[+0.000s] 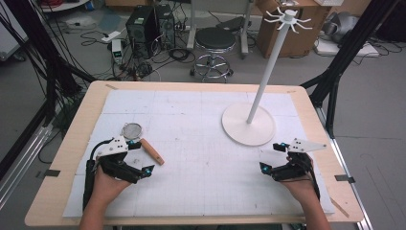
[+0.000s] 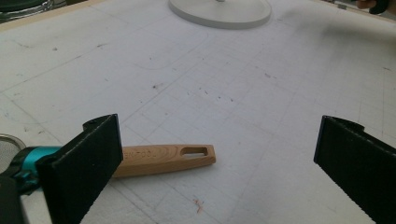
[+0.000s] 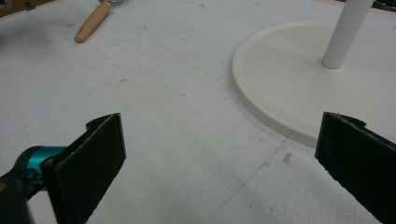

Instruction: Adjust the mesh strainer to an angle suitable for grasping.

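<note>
A small mesh strainer (image 1: pixel 132 130) with a wooden handle (image 1: pixel 152 151) lies on the left part of the white mat. My left gripper (image 1: pixel 141 157) rests just beside the handle, open wide. In the left gripper view the handle (image 2: pixel 163 158) lies on the mat between the jaws, close to the left one and untouched, and the strainer rim (image 2: pixel 7 142) peeks in at the far left. A white hook stand (image 1: pixel 268 72) rises from its round base (image 1: pixel 248 123) at the right. My right gripper (image 1: pixel 273 156) sits open just right of and nearer than that base (image 3: pixel 299 79), with nothing between its jaws.
The mat (image 1: pixel 201 158) covers most of the wooden table (image 1: pixel 57 182). The stand's pole (image 3: pixel 345 32) leans up and away, with hooks at its top (image 1: pixel 288 18). Beyond the table are a stool (image 1: pixel 214 45), computer boxes, cables and cardboard boxes on the floor.
</note>
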